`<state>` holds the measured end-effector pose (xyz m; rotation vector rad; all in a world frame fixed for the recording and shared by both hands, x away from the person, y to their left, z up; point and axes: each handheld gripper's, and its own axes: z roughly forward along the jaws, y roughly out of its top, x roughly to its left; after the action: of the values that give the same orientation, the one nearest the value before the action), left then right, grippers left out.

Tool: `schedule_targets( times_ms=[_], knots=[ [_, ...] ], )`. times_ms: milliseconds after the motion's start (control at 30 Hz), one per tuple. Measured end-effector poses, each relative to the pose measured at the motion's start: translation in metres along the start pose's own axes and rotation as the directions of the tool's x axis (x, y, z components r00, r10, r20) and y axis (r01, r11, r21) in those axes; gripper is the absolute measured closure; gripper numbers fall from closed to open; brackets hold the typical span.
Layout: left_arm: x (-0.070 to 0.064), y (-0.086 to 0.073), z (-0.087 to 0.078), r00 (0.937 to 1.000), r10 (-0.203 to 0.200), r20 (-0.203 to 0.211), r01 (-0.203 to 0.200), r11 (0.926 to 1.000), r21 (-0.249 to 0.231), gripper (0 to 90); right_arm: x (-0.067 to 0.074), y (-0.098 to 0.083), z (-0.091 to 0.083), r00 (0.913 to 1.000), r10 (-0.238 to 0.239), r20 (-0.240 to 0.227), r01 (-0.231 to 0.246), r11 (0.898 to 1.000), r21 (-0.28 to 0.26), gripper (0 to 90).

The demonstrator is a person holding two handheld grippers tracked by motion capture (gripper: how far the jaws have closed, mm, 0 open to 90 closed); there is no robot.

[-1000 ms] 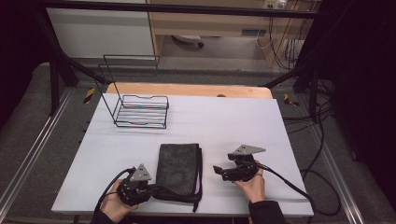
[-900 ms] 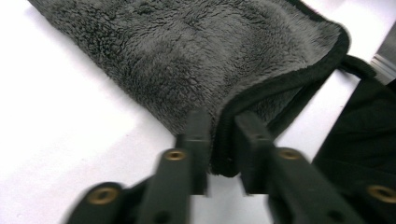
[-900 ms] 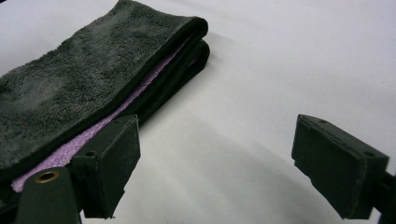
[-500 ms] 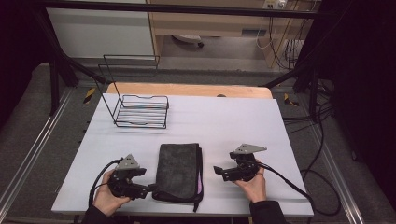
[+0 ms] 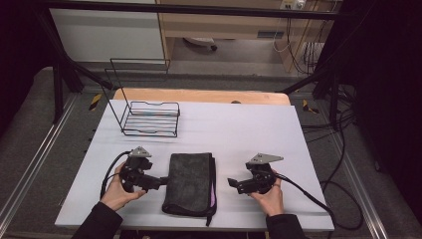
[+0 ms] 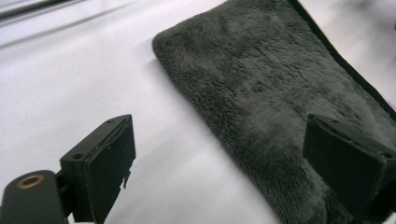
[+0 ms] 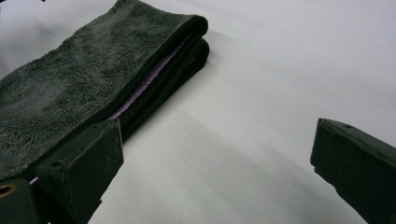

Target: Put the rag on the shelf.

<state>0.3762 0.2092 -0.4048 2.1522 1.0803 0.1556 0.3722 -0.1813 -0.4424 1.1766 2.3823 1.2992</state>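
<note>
A dark grey towel (image 5: 191, 181), folded into a long rectangle, lies on the white table near its front edge. A purple inner layer (image 7: 144, 81) shows along the towel's (image 7: 79, 79) folded side. My left gripper (image 5: 160, 182) is held at the towel's left edge, open; in the left gripper view (image 6: 224, 172) one jaw stands over bare table and the other over the towel (image 6: 261, 79). My right gripper (image 5: 233, 183) rests a little to the right of the towel, open (image 7: 217, 177), with bare table between its jaws.
A black wire rack (image 5: 149, 118) stands at the back left of the table (image 5: 249, 129). Cables trail from both grippers towards the front edge. A wooden board (image 5: 199, 95) lies along the table's far edge.
My left gripper has moved from the towel's near left corner out to the left and then up along its left edge. The towel now lies flatter. The right gripper has barely moved.
</note>
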Motion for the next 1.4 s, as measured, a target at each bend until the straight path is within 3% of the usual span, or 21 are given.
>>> schedule_targets(
  times_ms=[100,200,333,533,767,967,1067,1233,1400],
  knots=[
    [0.002,0.003,0.001,0.9998,0.002,-0.018,-0.003,0.9999,-0.017,7.8,0.000,0.000,0.000,1.0000,0.001,-0.002,-0.001,1.000,0.004,3.1],
    [0.004,0.006,0.006,0.9970,0.017,-0.075,-0.019,0.9994,-0.030,8.8,0.000,-0.001,0.001,1.0000,0.006,-0.003,-0.006,1.000,0.003,3.1],
    [0.006,0.011,0.017,0.9934,0.033,-0.110,-0.037,0.9988,-0.031,11.7,0.000,-0.001,0.002,1.0000,0.000,-0.002,0.000,1.000,0.007,3.1],
    [0.016,0.019,0.032,0.9898,-0.018,-0.141,0.010,0.9981,-0.060,19.0,0.000,-0.001,0.003,1.0000,0.004,-0.005,-0.004,1.000,0.008,3.3],
    [0.026,0.020,0.049,0.9908,-0.097,-0.094,0.091,0.9936,-0.067,39.2,0.000,-0.002,0.003,1.0000,0.004,-0.004,-0.004,1.000,0.009,3.2],
    [0.025,0.022,0.060,0.9909,-0.118,-0.065,0.114,0.9909,-0.072,50.7,0.001,-0.002,0.004,1.0000,0.007,-0.007,-0.007,1.000,0.012,3.2],
    [0.027,0.023,0.067,0.9882,-0.147,-0.046,0.144,0.9881,-0.055,55.3,0.001,-0.002,0.005,0.9999,0.011,-0.009,-0.011,1.000,0.012,3.2],
    [0.026,0.023,0.067,0.9887,-0.149,-0.019,0.148,0.9878,-0.049,64.7,0.000,-0.002,0.005,0.9999,0.007,-0.008,-0.007,1.000,0.009,3.1],
    [0.021,0.023,0.067,0.9887,-0.148,-0.027,0.146,0.9882,-0.046,73.0,0.001,-0.001,0.005,0.9999,0.010,-0.009,-0.010,1.000,-0.001,2.0]
  ],
)
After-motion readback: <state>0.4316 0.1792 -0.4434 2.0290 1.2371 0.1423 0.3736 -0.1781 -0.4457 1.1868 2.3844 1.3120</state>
